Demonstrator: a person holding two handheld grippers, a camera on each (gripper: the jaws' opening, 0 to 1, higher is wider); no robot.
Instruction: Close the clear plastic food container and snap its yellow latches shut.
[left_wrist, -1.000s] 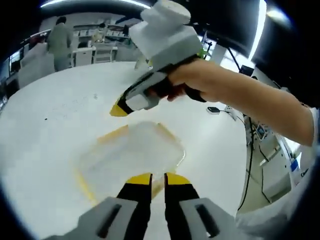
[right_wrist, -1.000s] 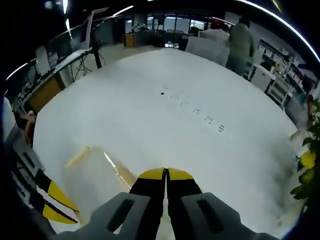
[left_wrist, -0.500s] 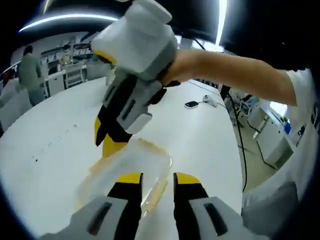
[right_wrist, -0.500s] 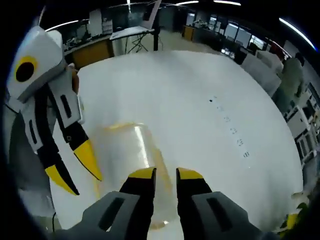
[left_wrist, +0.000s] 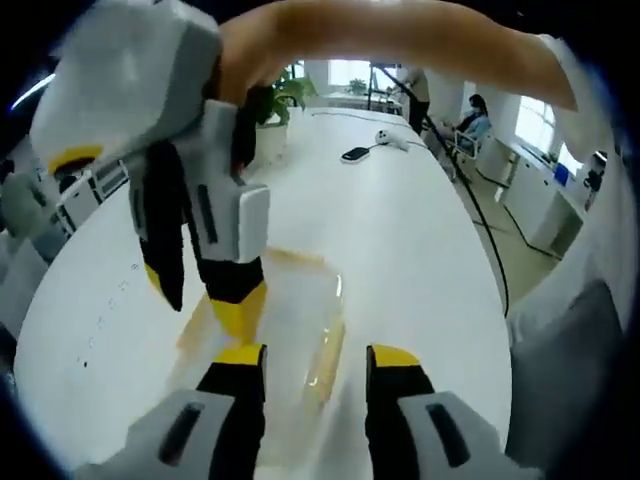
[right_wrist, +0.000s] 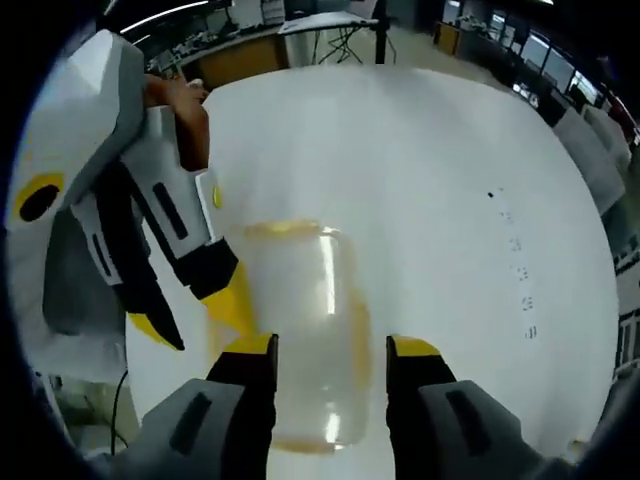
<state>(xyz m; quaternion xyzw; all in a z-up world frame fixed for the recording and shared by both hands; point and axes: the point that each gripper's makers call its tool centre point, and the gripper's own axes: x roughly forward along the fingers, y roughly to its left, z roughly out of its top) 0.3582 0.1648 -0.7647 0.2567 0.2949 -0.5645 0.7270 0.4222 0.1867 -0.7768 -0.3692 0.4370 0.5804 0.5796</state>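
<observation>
A clear container (right_wrist: 300, 330) with yellow edges lies flat on a wide white table (right_wrist: 420, 170), its lid on top.

In the right gripper view, the right gripper (right_wrist: 330, 347) points down at the container with its jaws spread apart, one yellow tip at each long side of the box, holding nothing. The left gripper (right_wrist: 195, 310) comes in from the left, its yellow tips at the container's left edge. Whether they touch the box cannot be told. Its jaws stand apart. Beyond the container's far end the tabletop is bare and open out to its curved edge, with a row of small dark marks (right_wrist: 515, 270) well to the right.

In the left gripper view, the left gripper (left_wrist: 318, 356) has its jaws wide open just above the near end of the container (left_wrist: 285, 320). The right gripper (left_wrist: 200, 290), held in a hand (left_wrist: 300, 40), reaches down from above, one yellow tip on the container's left side. To the right the table (left_wrist: 420, 250) is free up to its edge. A phone (left_wrist: 358, 154) and a white object (left_wrist: 388, 139) lie far off at the table's far end, near a plant (left_wrist: 280, 95).
</observation>
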